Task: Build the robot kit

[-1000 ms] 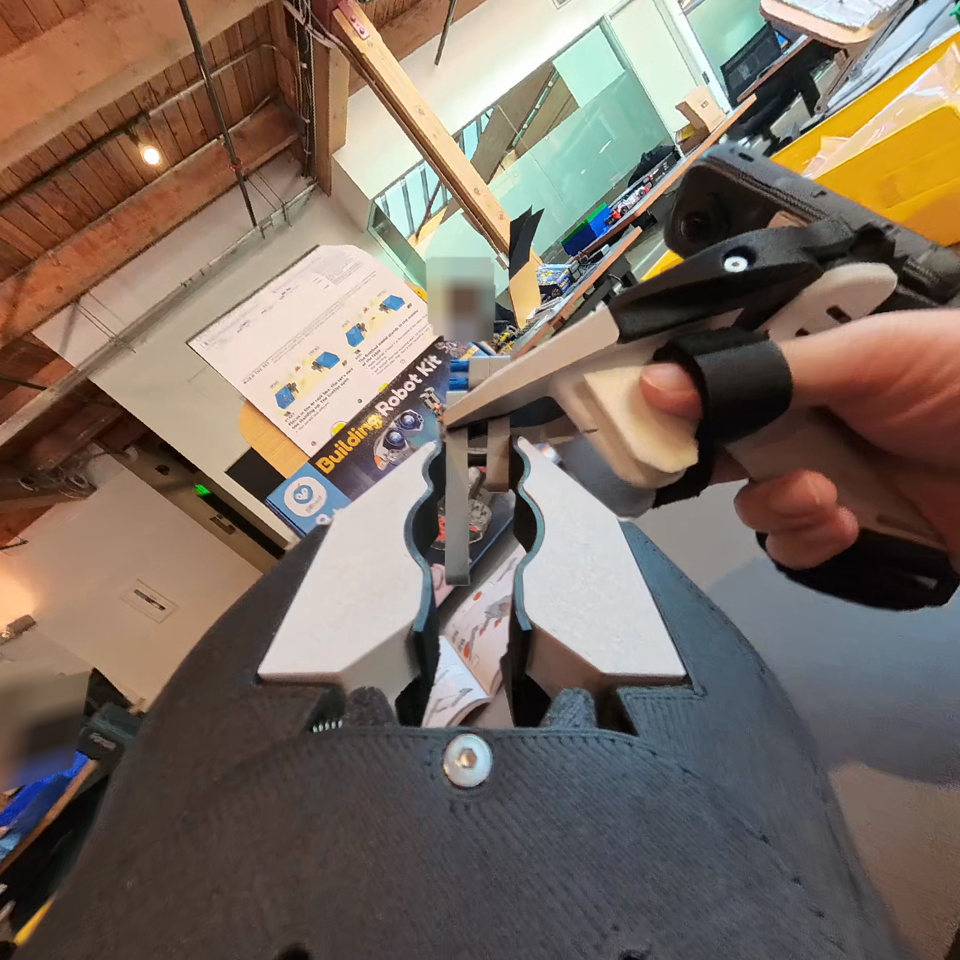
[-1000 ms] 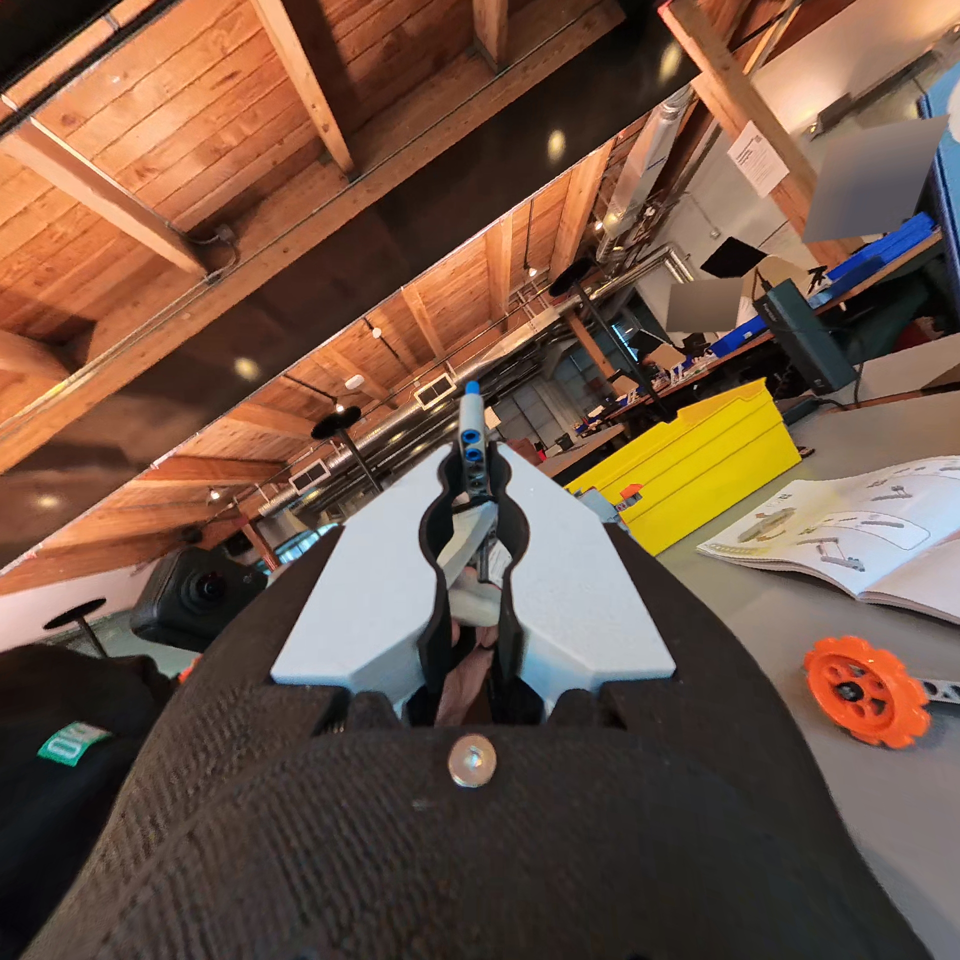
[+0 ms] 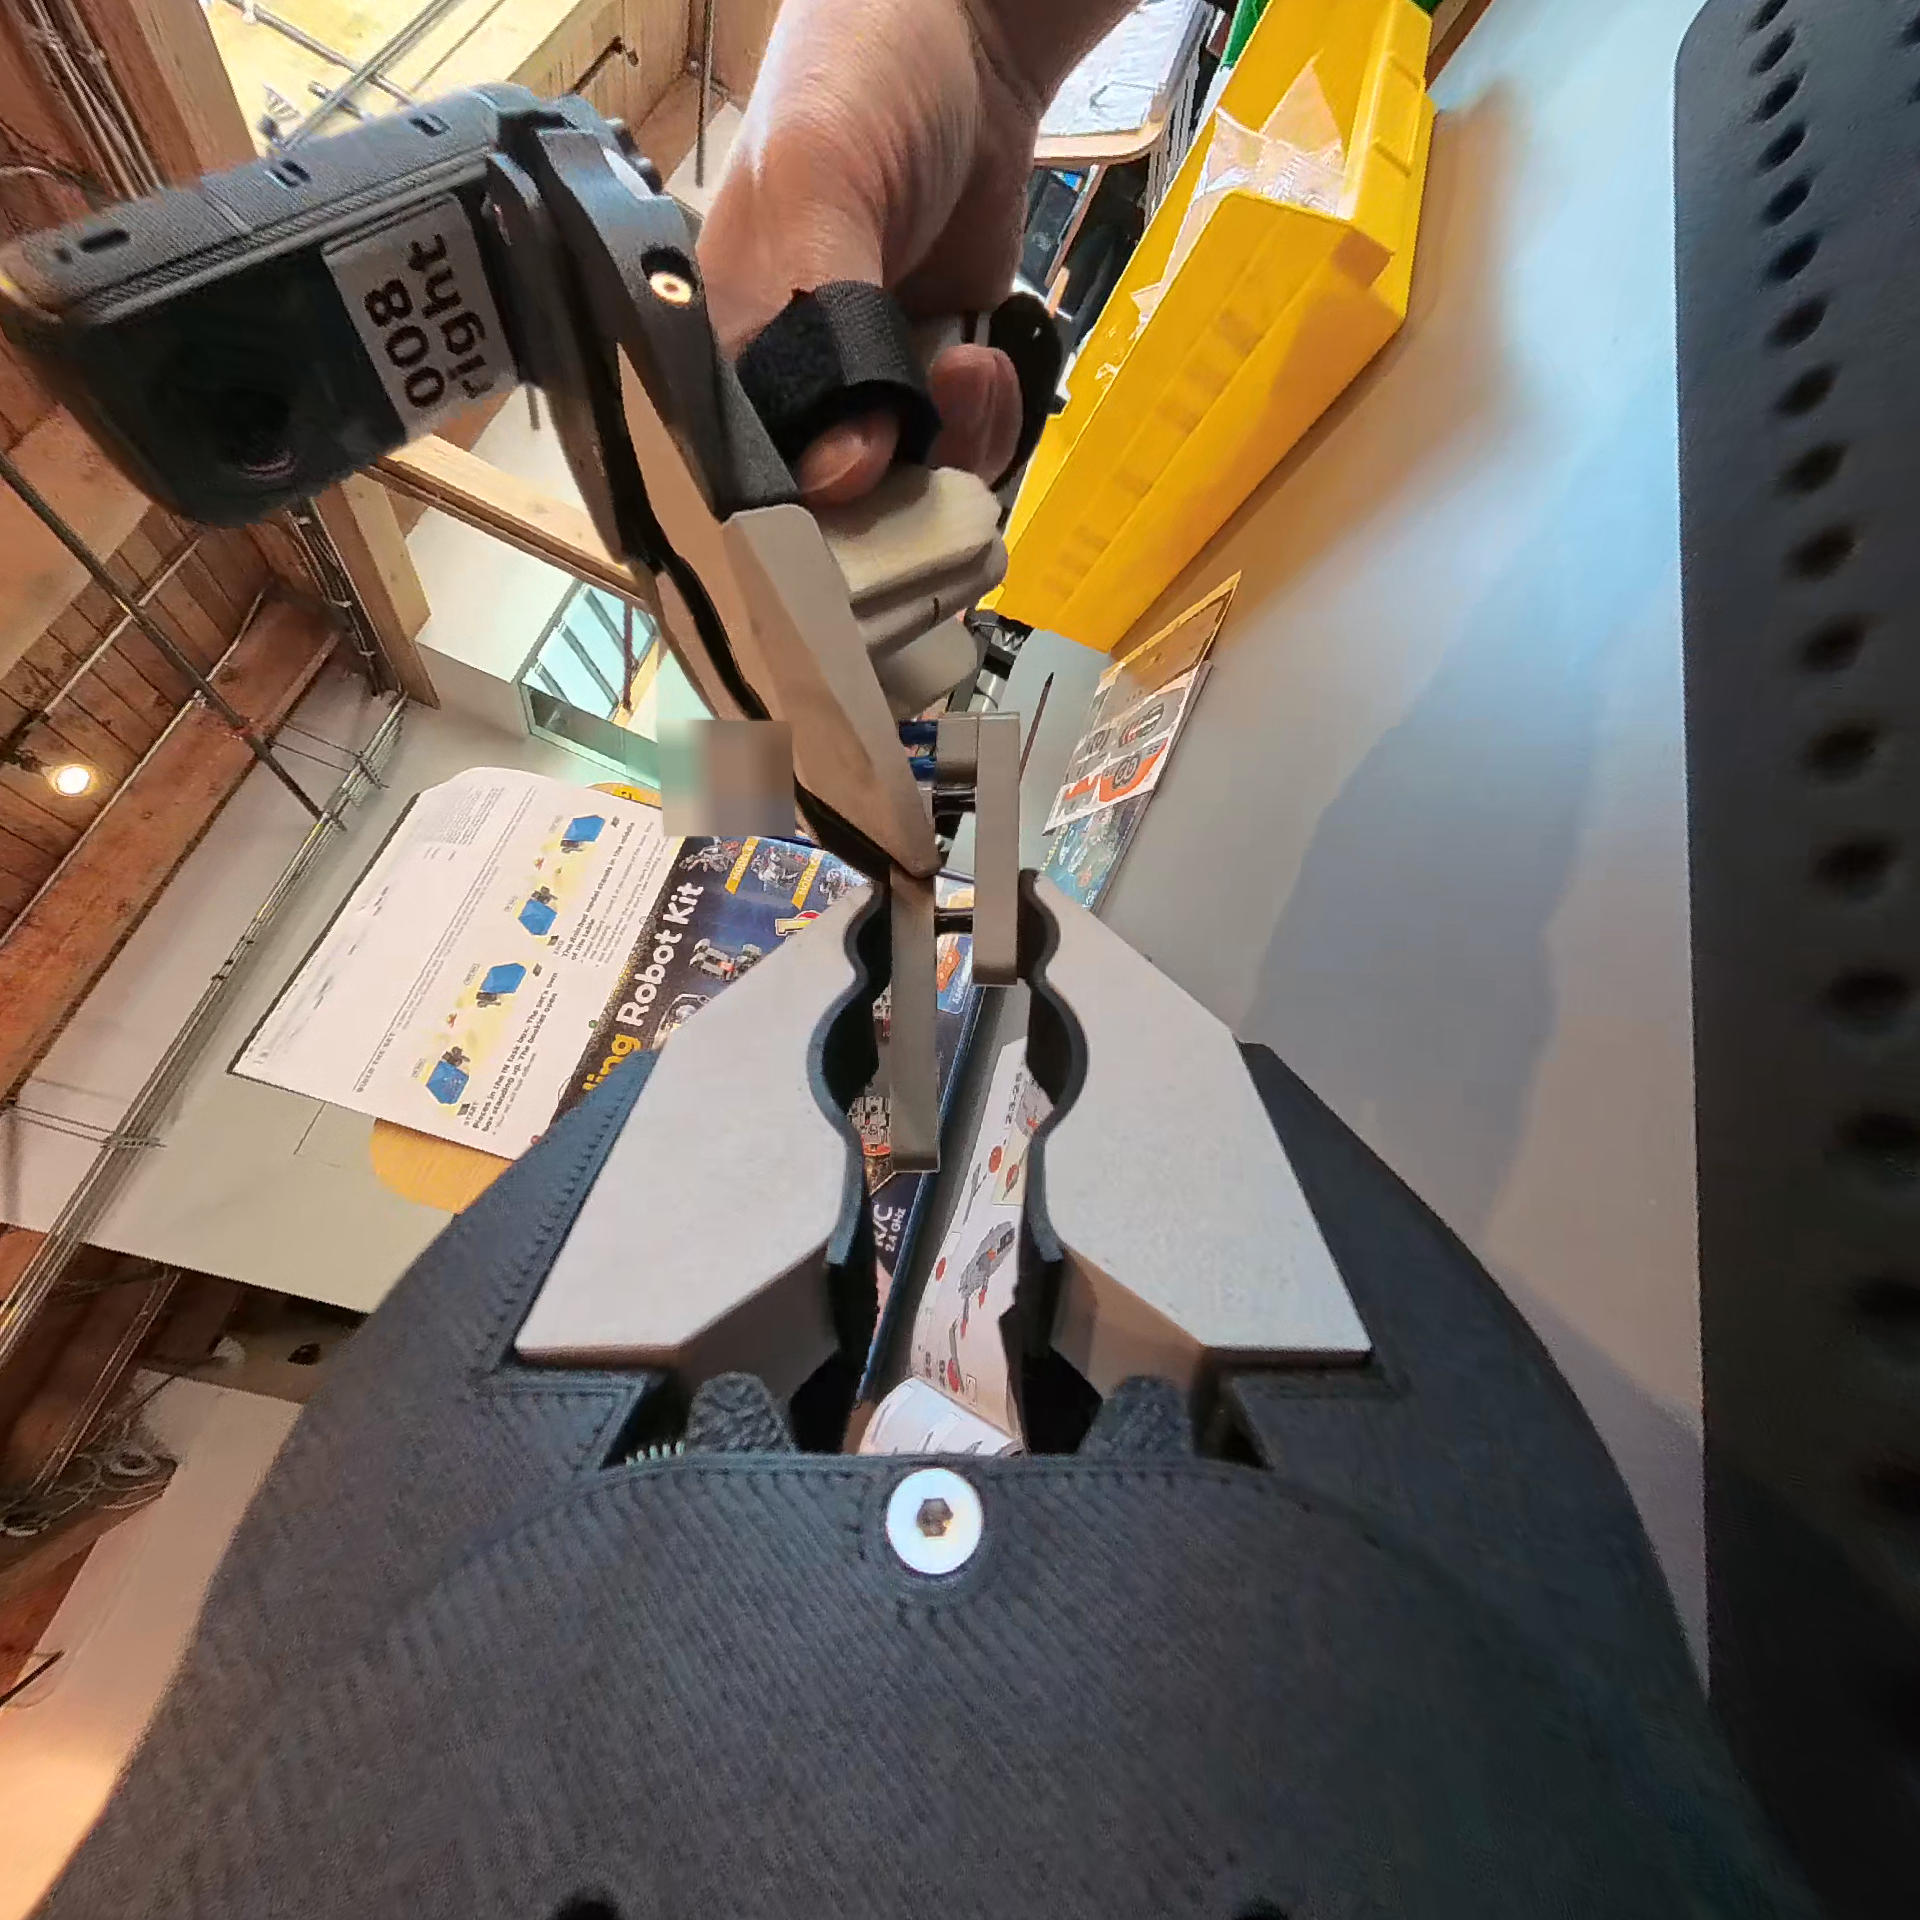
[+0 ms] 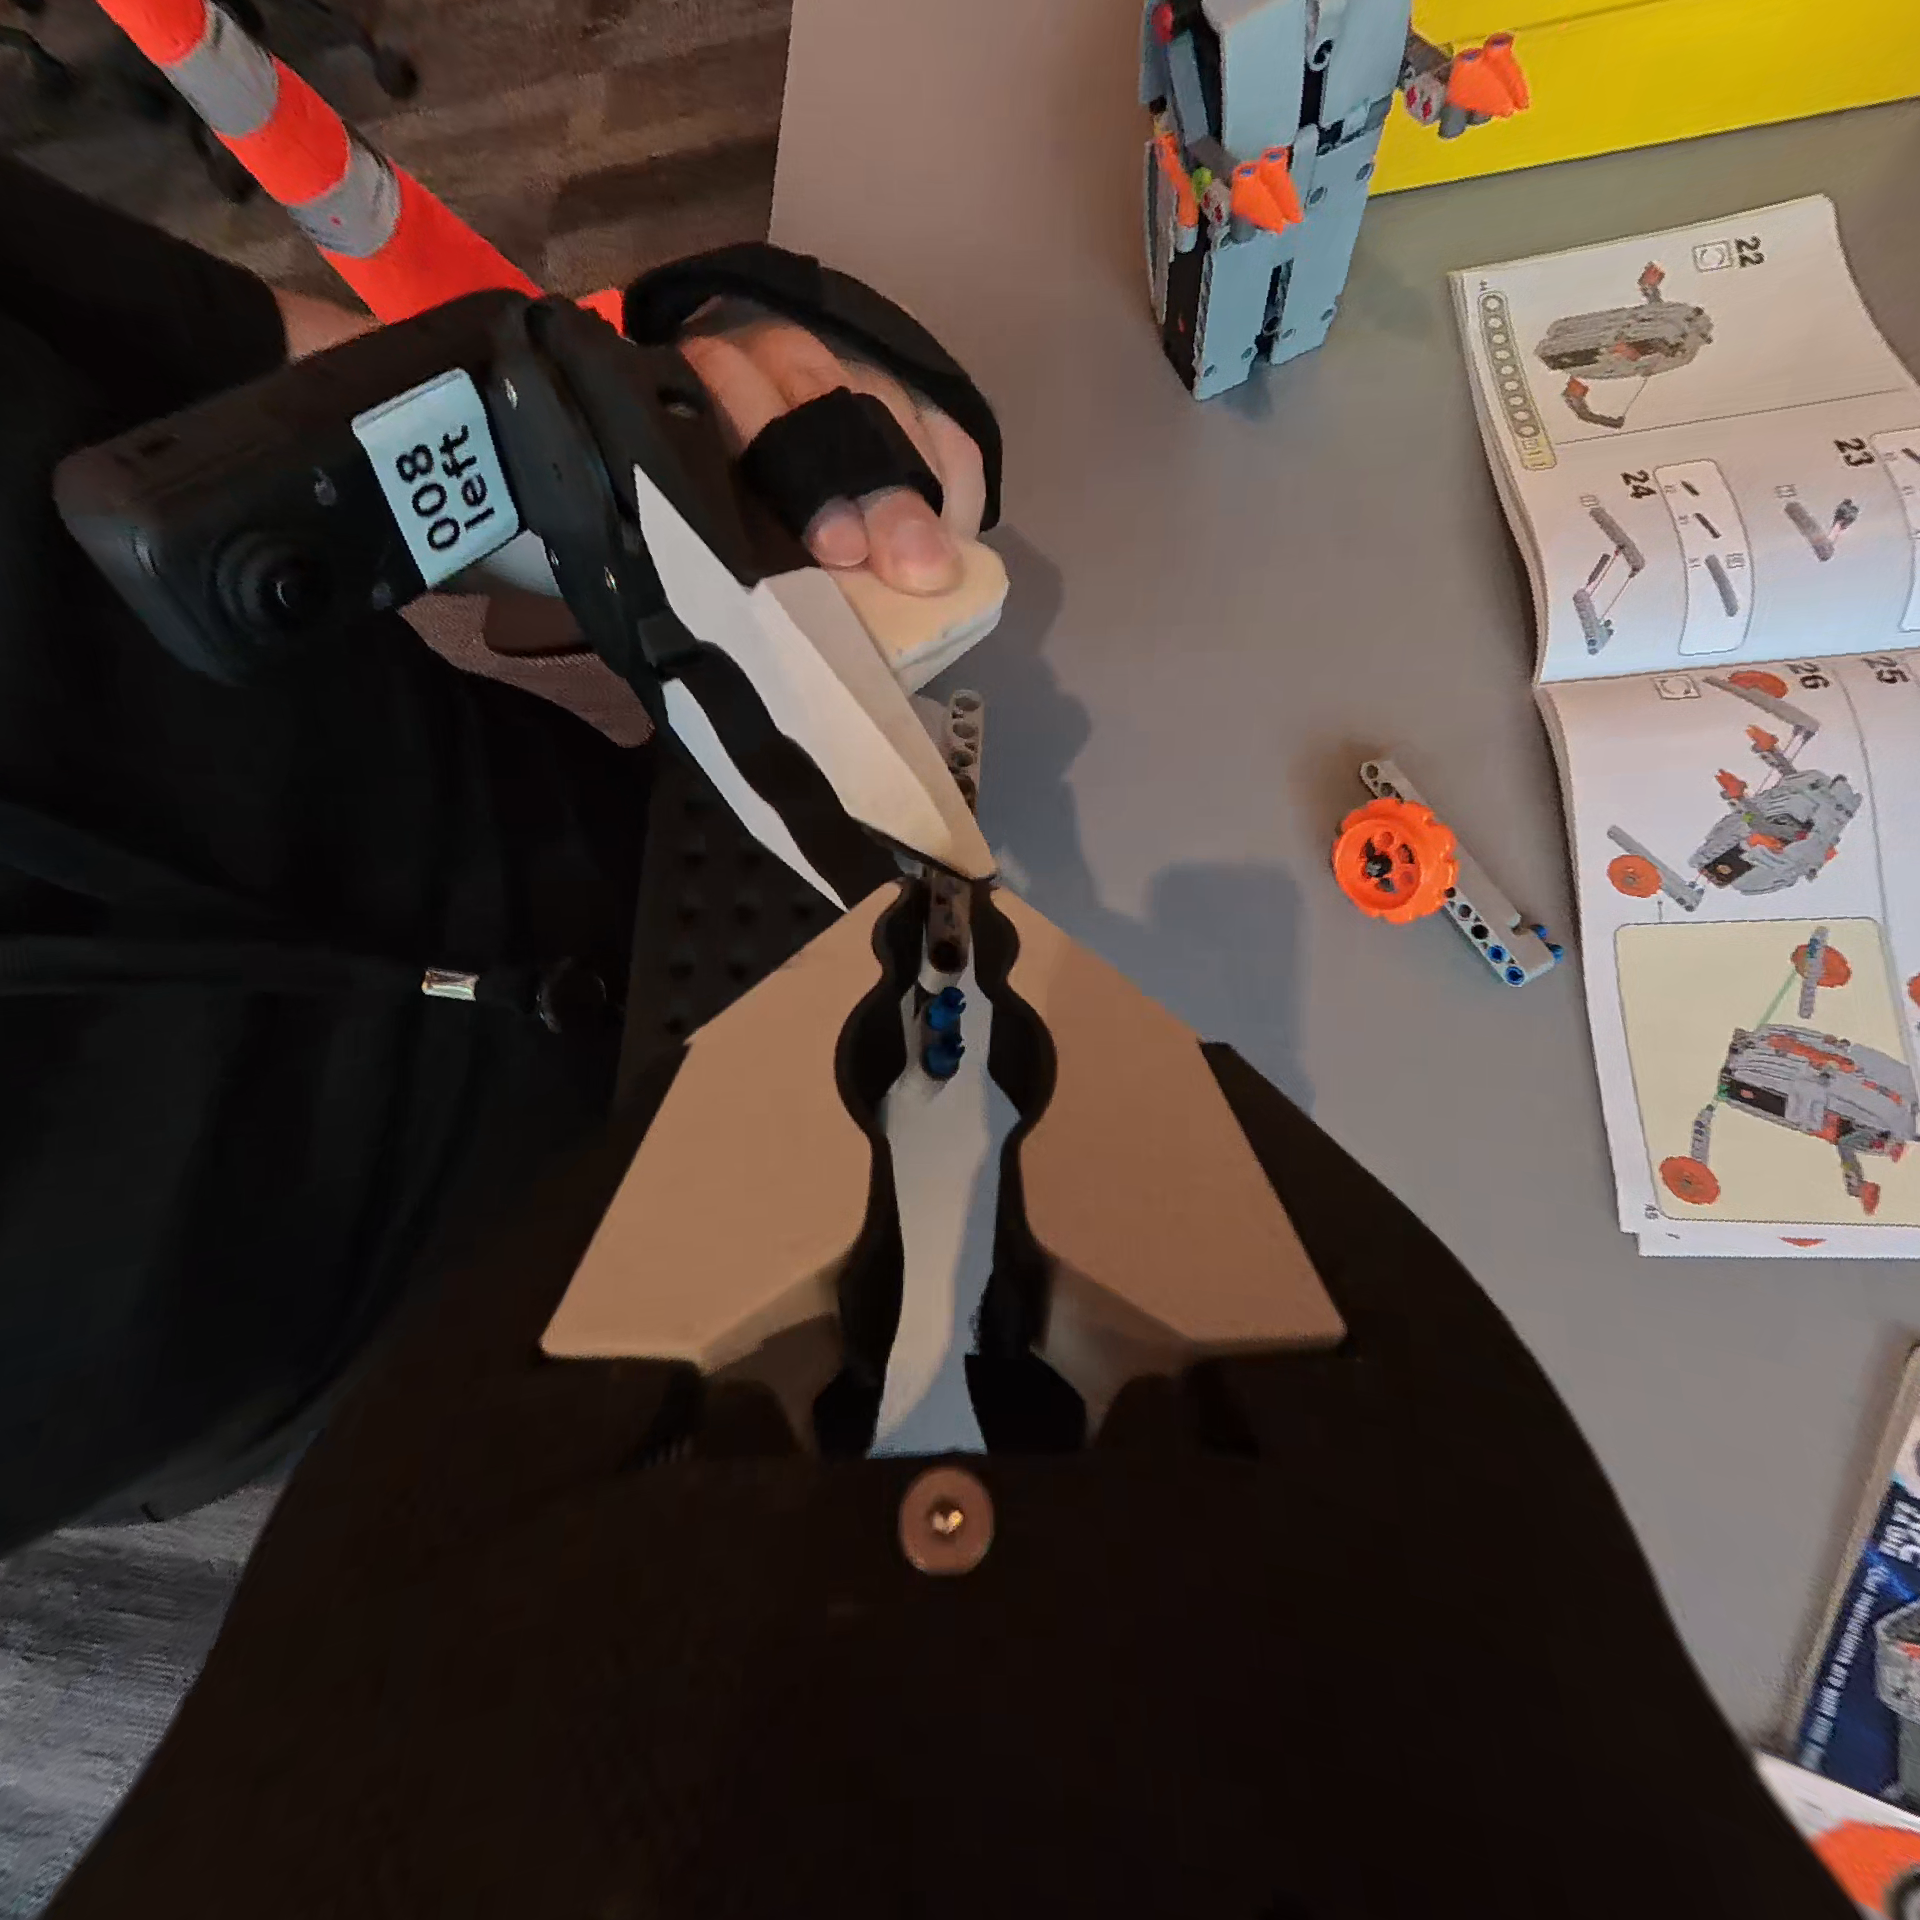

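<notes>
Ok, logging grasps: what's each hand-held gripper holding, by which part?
Left hand-held gripper: two pinned grey beams, across their outer faces. Right hand-held gripper: grey beam with blue pins, near its end.

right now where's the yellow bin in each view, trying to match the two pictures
Left wrist view: the yellow bin fills the upper right.
Right wrist view: only a strip of it shows along the top right edge, behind the grey and orange model.
Shared landmark: the grey beam piece, near the centre of both views.
</notes>
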### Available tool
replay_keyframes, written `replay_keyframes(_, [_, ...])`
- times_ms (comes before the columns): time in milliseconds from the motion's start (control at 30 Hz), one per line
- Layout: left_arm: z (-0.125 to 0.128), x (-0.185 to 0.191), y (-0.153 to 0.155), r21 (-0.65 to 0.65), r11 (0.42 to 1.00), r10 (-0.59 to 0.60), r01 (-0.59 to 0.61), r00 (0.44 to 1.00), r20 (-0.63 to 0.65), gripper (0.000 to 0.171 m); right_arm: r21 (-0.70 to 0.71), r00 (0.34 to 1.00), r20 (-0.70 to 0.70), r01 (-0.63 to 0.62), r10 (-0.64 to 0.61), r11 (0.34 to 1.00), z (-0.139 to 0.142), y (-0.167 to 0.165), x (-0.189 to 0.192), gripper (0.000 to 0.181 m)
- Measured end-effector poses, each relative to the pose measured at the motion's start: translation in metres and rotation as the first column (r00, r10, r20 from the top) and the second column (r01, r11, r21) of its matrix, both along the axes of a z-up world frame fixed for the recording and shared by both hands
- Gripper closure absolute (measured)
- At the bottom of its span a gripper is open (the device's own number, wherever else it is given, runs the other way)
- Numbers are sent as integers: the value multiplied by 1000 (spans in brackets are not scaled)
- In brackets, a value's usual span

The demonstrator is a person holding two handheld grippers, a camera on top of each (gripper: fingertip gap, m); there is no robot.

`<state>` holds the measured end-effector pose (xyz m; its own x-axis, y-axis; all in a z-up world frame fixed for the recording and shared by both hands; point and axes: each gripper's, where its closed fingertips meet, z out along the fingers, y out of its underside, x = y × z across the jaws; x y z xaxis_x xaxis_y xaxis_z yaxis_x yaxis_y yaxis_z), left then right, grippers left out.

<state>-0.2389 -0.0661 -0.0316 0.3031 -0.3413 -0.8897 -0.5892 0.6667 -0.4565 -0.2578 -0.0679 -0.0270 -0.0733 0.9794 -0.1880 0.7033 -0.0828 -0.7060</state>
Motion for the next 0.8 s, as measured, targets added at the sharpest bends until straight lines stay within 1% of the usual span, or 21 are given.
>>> replay_keyframes(100, [3,-2,0,-3,1000,-2,2,1000,17,150,-78,999,-24,43,-45,996,3,0,-2,174])
replay_keyframes(133, [3,-2,0,-4,1000,-6,6,1000,17,149,-83,999,-23,46,-48,995,2,0,-2,174])
replay_keyframes(233, [-2,-1,1,5,1000,6,-6,1000,-8,149,-73,998,-11,53,-54,996,-3,1,-1,174])
replay_keyframes(367, [-3,-2,2,-6,1000,9,-9,1000,-8,149,-87,997,-26,69,-72,994,-4,2,-2,175])
replay_keyframes(567, [-7,0,3,-17,1000,3,-3,1000,-22,149,-66,998,-26,49,-50,997,-8,1,0,174])
replay_keyframes(667, [-7,-1,3,-19,1000,0,-1,1000,-21,149,-112,997,-44,58,-63,992,-8,1,-2,174])
replay_keyframes(800, [-8,-1,4,12,1000,17,-17,999,-41,149,-189,995,-56,67,-79,980,-9,1,-1,174])
